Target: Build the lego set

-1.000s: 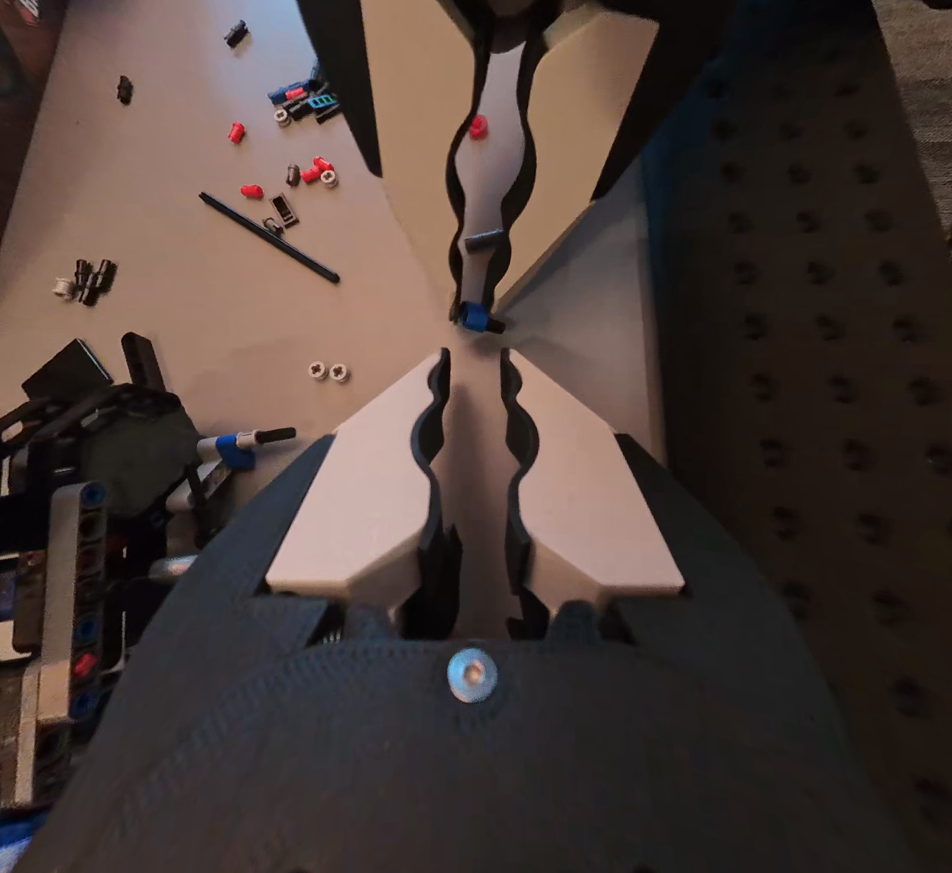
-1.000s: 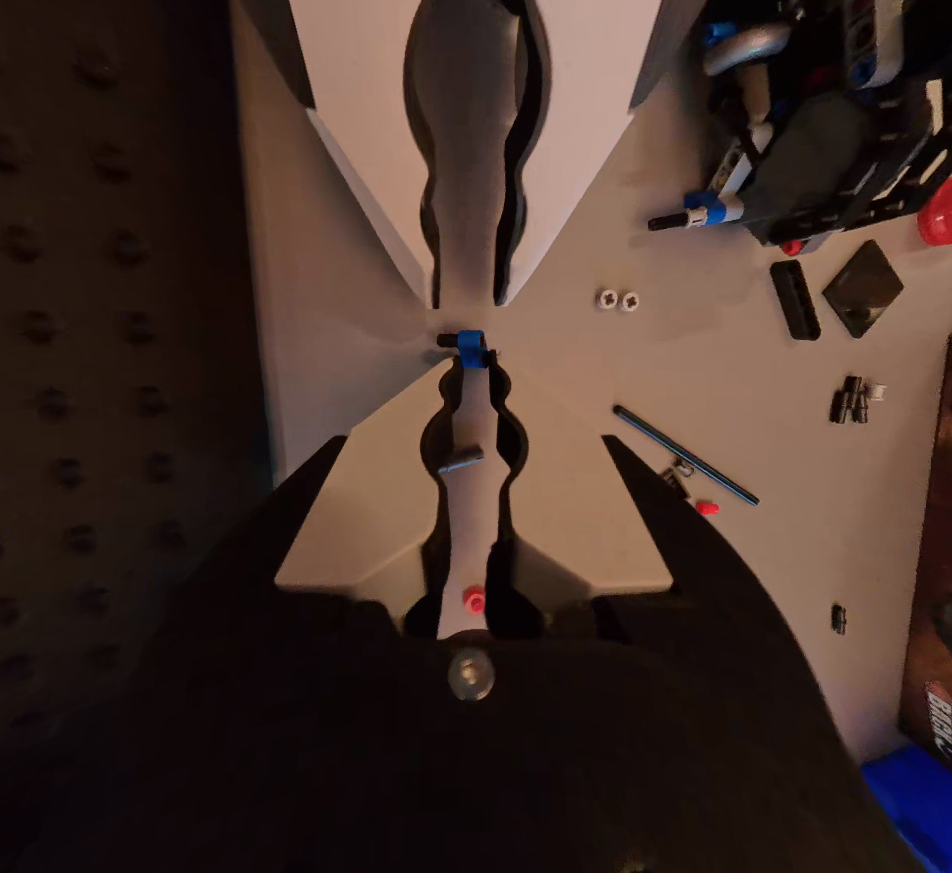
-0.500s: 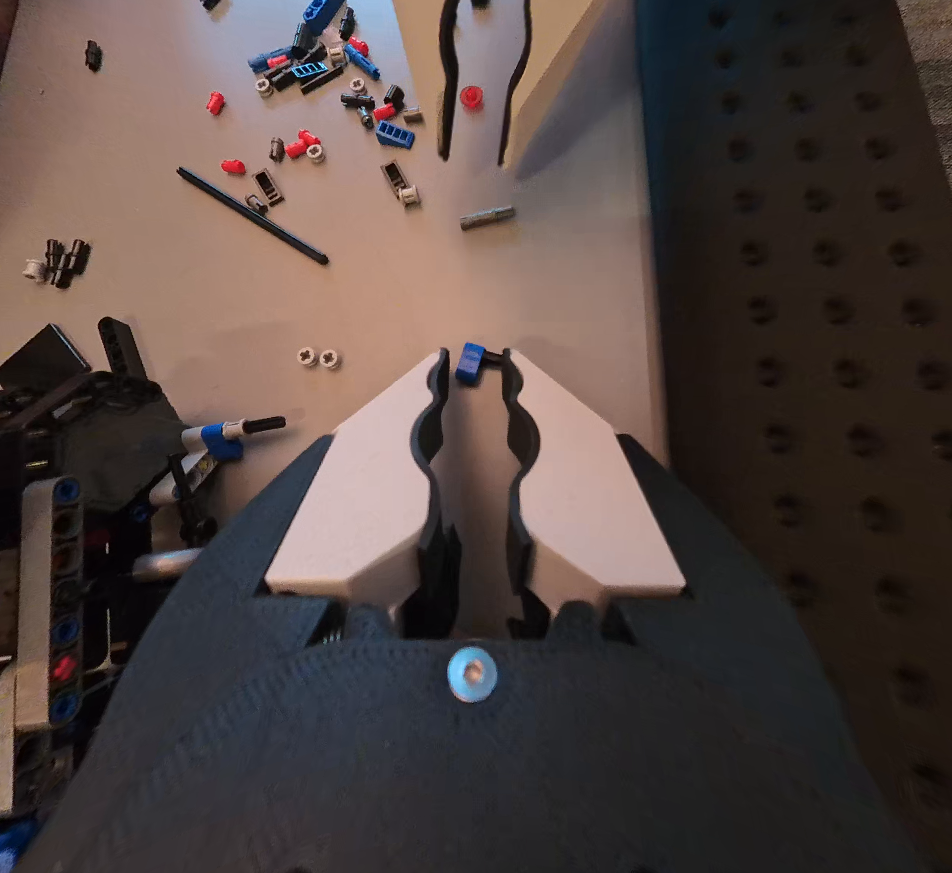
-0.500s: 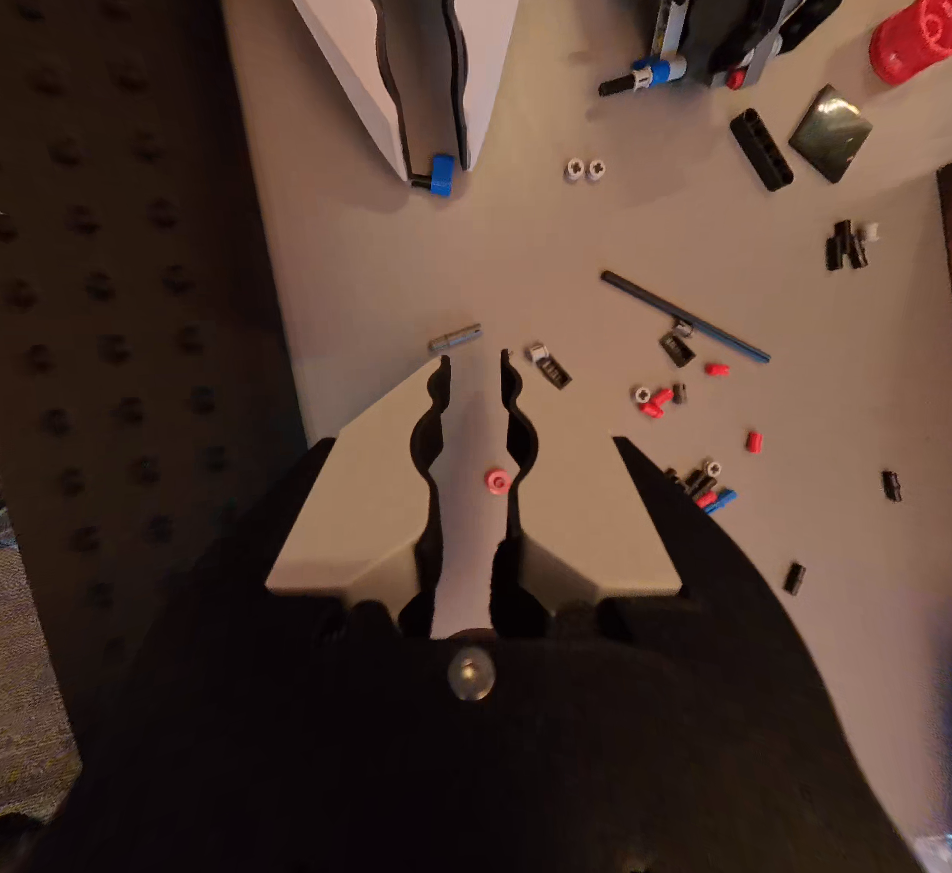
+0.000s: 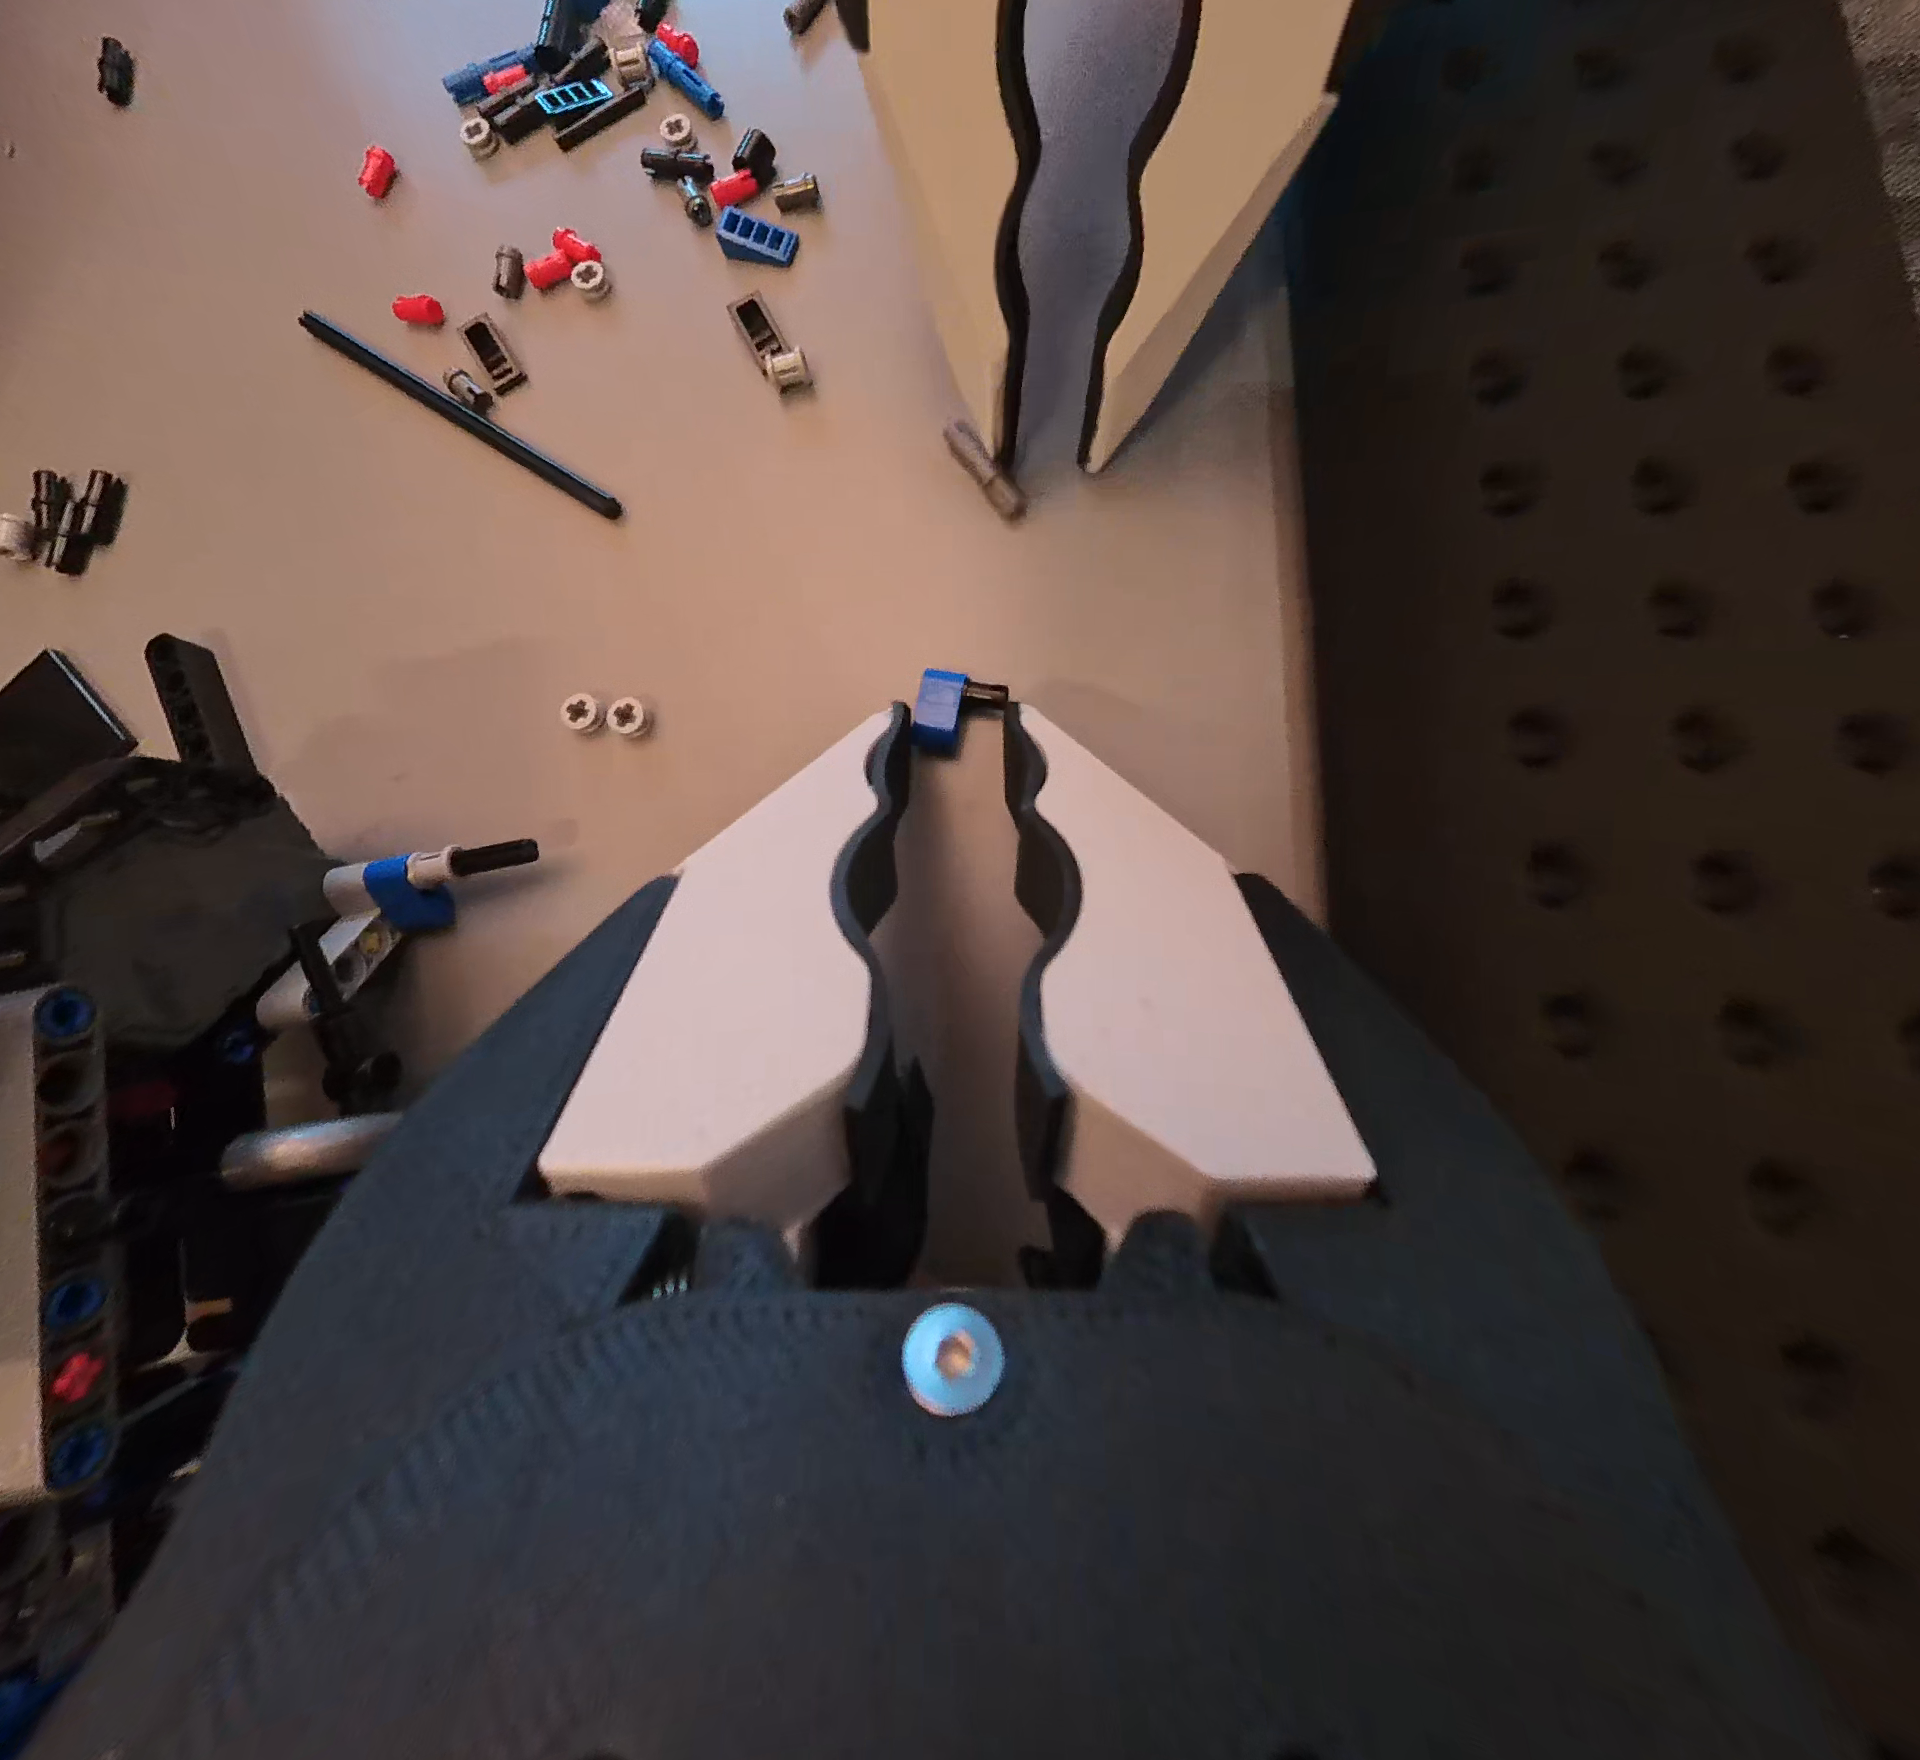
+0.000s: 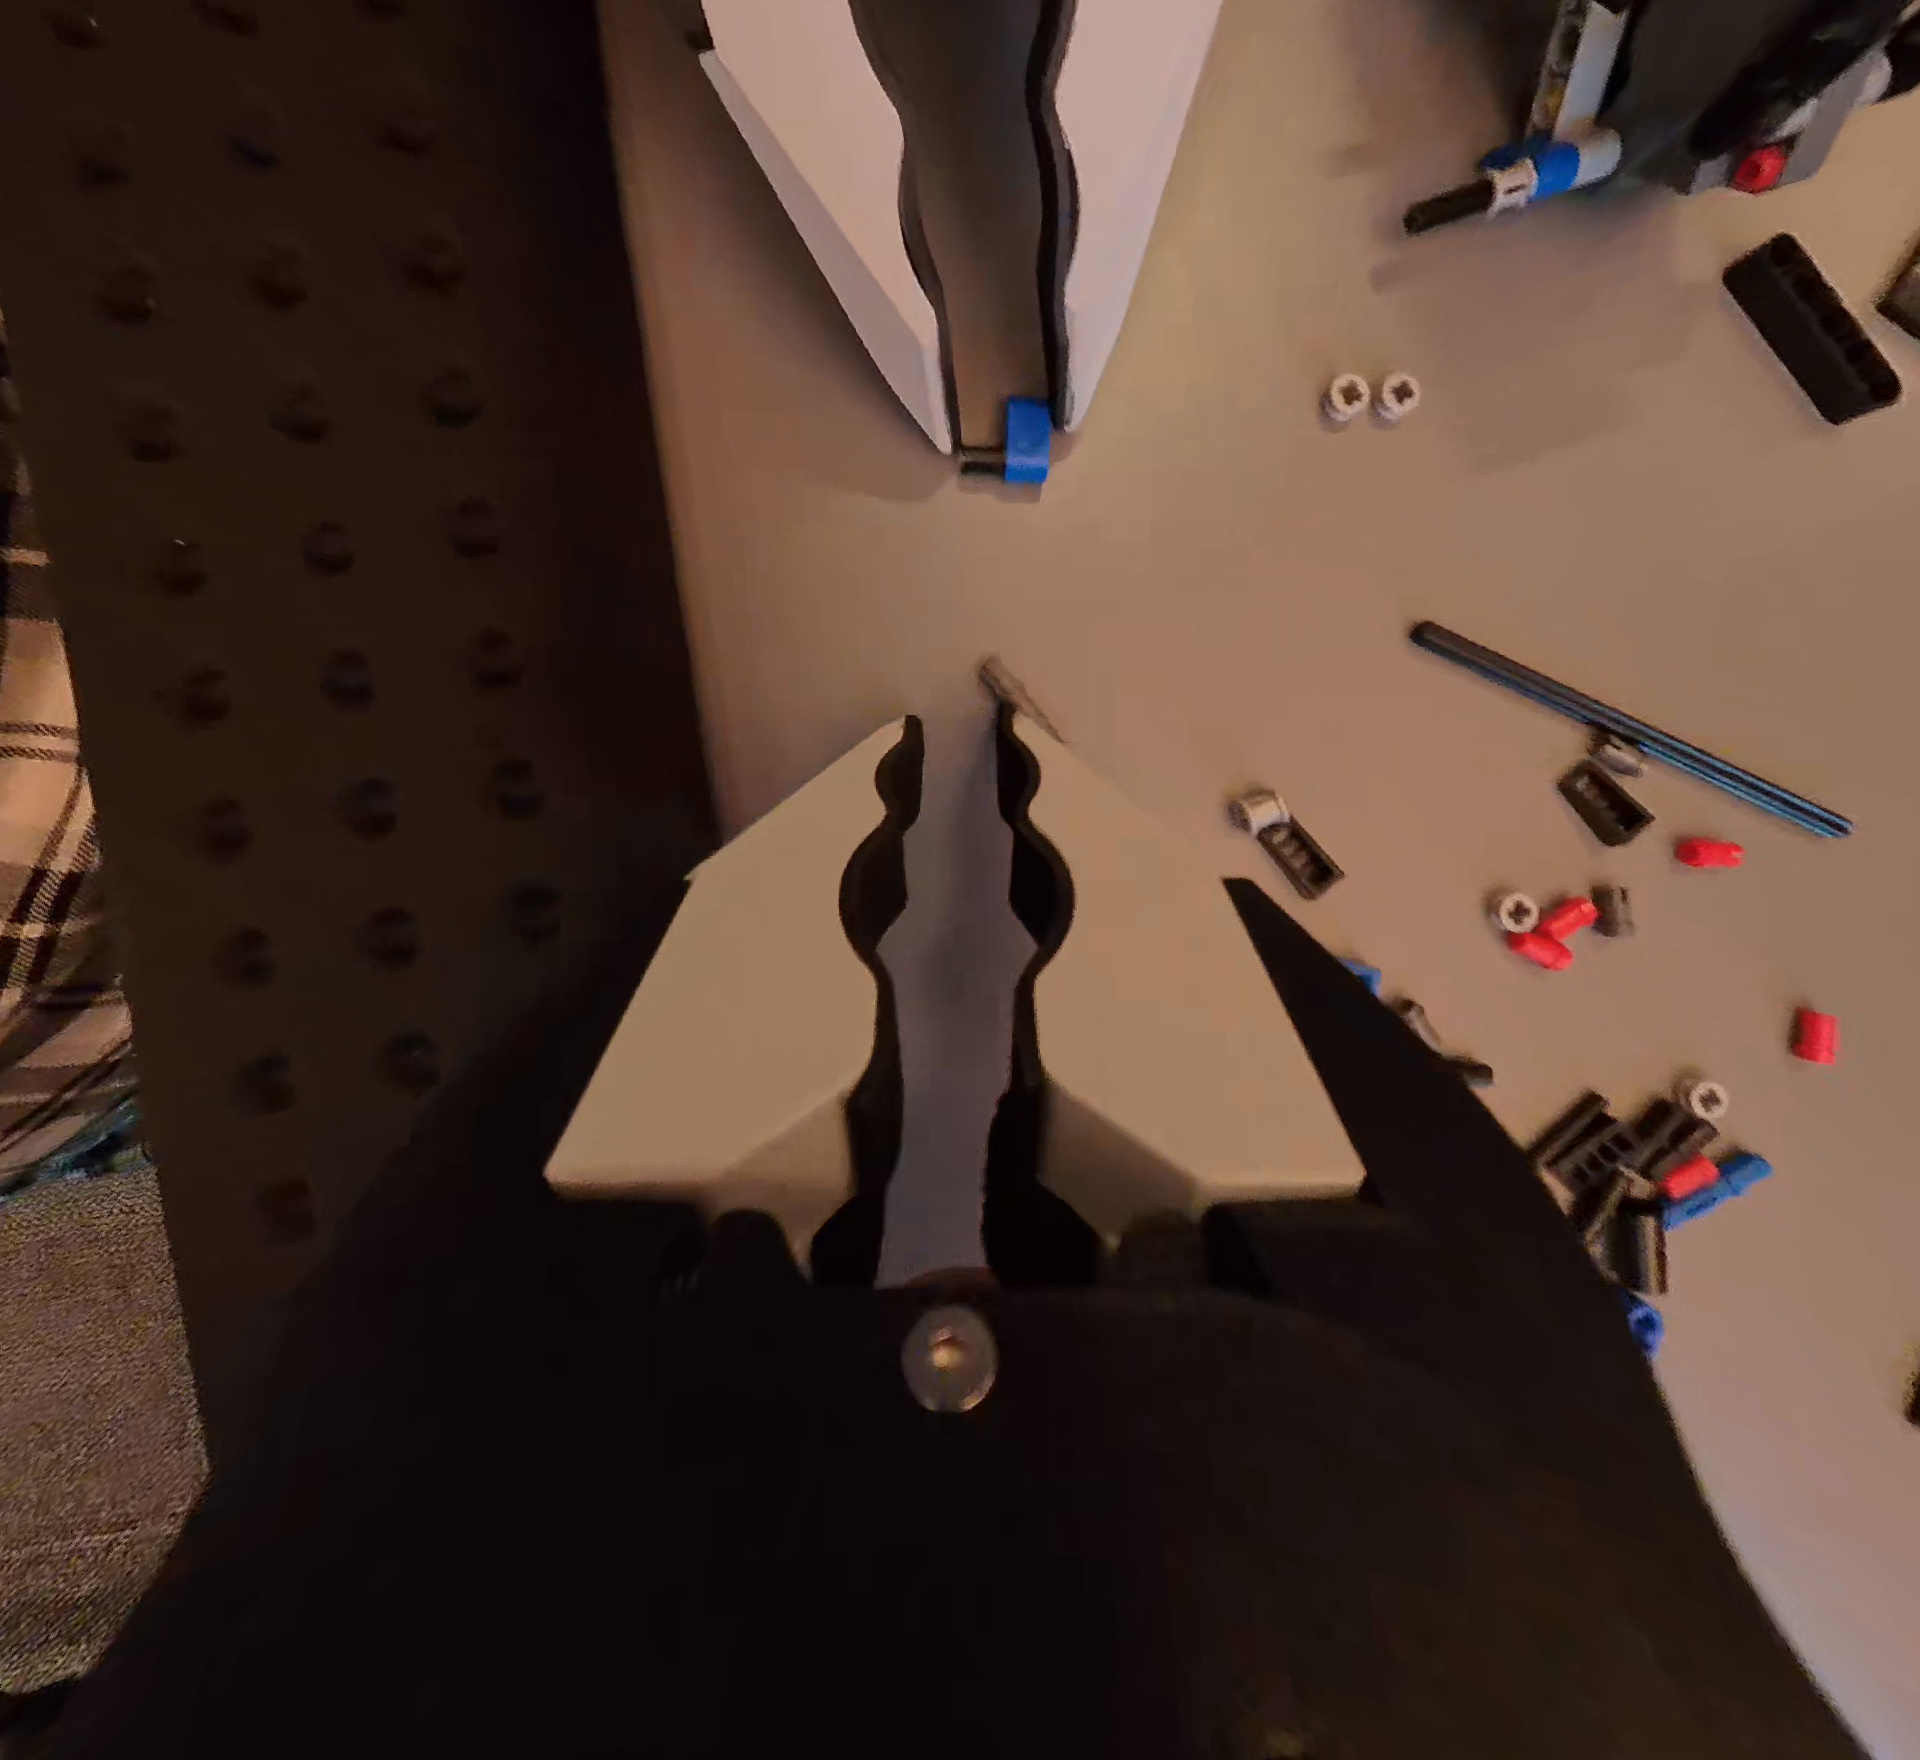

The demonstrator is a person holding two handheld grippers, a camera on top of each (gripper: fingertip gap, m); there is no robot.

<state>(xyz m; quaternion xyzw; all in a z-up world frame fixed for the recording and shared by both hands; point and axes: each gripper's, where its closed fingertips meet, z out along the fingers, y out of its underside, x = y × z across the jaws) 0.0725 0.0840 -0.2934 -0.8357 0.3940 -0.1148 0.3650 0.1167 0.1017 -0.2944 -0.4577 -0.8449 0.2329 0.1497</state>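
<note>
Left gripper is pinching a blue connector at its tips above the table; right gripper, slightly parted, is nudging what seems a grey pin. Model is sitting half-built, many loose pieces waiting.

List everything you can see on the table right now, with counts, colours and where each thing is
Blue connector with black pin: one, at the left gripper's tips.
Short grey axle: one, on the table by the right gripper's tips.
Long black axle: one, lying diagonally mid-table.
Light grey round bushes: two, side by side near the model.
Loose small parts: many, blue, red, black and grey, scattered at the far side.
Partly built model: one, mostly black, at the left edge.
Black studded mat: one, beside the table.
Table: one, beige.
Left gripper: holds the connector.
Right gripper: jaws apart, nothing held.
</note>
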